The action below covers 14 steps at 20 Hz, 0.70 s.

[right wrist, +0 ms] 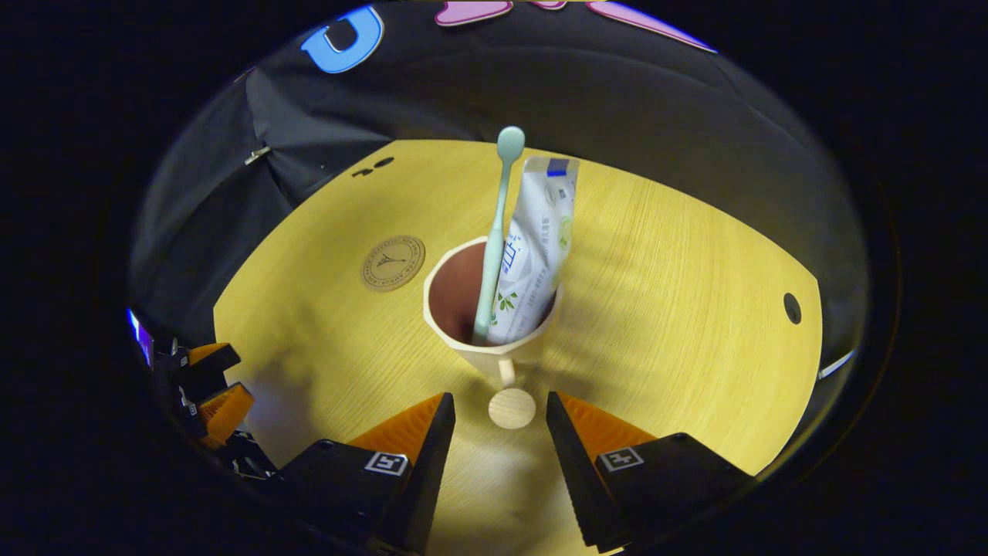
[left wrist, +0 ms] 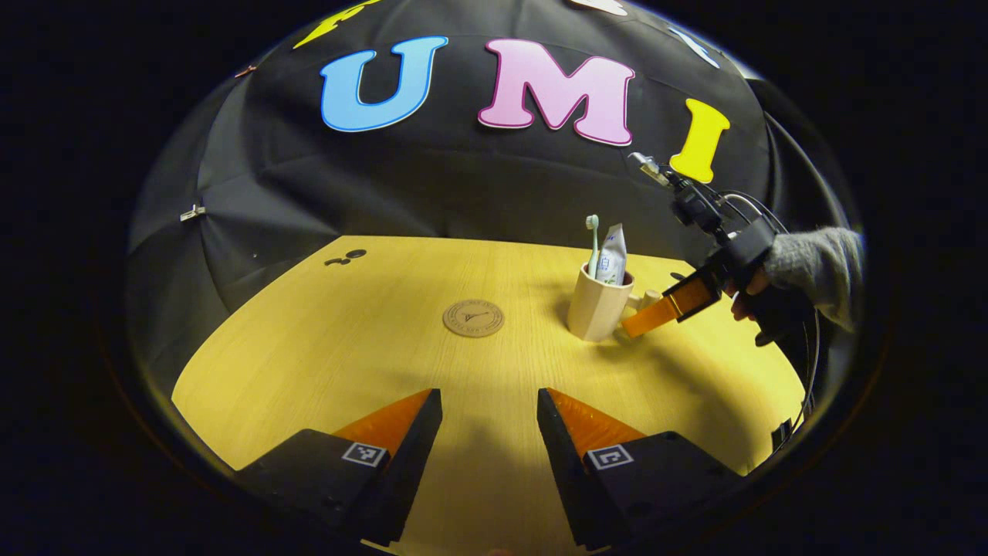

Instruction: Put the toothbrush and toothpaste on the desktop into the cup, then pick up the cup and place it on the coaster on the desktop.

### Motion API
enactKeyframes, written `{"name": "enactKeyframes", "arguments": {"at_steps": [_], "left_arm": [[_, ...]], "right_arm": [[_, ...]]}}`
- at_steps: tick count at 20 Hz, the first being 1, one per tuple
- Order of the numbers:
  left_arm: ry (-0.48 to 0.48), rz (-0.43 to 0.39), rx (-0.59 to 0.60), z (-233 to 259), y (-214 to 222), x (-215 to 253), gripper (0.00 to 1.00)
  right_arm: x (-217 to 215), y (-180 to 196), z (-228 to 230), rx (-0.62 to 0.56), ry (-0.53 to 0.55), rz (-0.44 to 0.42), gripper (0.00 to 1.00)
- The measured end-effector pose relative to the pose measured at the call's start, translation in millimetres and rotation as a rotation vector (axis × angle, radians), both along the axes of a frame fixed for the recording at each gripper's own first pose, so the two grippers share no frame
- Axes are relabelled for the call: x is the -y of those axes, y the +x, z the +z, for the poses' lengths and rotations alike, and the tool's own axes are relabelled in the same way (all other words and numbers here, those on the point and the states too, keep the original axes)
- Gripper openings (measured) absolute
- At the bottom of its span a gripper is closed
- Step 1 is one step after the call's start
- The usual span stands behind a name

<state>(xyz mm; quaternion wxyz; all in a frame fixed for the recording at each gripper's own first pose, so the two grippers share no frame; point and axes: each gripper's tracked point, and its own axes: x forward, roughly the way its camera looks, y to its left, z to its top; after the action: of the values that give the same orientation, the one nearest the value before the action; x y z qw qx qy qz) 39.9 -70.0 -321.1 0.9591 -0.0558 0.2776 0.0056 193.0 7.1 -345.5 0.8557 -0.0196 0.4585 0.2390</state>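
Both items, toothbrush and toothpaste, stand in your cup. Your right tongs gape apart around its handle knob, not gripping. Your left tongs hang apart near the desk's front edge.

Left tongs spread wide, hanging low over worktop. Right tongs parted, fingers flanking cup handle knob without touching. Hand, grey sleeve, grips right tongs.
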Motion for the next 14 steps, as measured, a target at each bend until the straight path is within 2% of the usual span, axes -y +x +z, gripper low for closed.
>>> {"name": "enactKeyframes", "arguments": {"at_steps": [7, 9, 10, 12, 14], "left_arm": [[-0.009, 0.028, -0.037, -10.2, -12.1, -20.6, 0.80], [-0.014, 0.024, -0.032, -10.1, -7.5, -22.9, 0.79], [-0.018, 0.021, -0.029, -9.3, -5.8, -23.4, 0.79], [-0.020, 0.015, -0.032, -11.6, -3.2, -26.4, 0.79], [-0.025, 0.013, -0.034, -14.6, -2.2, -30.9, 0.79]], "right_arm": [[-16.5, 16.9, -13.1, -0.020, -0.057, 0.040, 0.74], [-11.0, 19.7, -19.2, -0.027, -0.108, 0.038, 0.63], [-8.2, 17.1, -16.4, -0.046, -0.113, 0.039, 0.43], [-7.3, 19.2, -18.2, -0.024, -0.128, 0.058, 0.30], [-8.0, 17.7, -17.1, -0.017, -0.132, 0.066, 0.27]]}}
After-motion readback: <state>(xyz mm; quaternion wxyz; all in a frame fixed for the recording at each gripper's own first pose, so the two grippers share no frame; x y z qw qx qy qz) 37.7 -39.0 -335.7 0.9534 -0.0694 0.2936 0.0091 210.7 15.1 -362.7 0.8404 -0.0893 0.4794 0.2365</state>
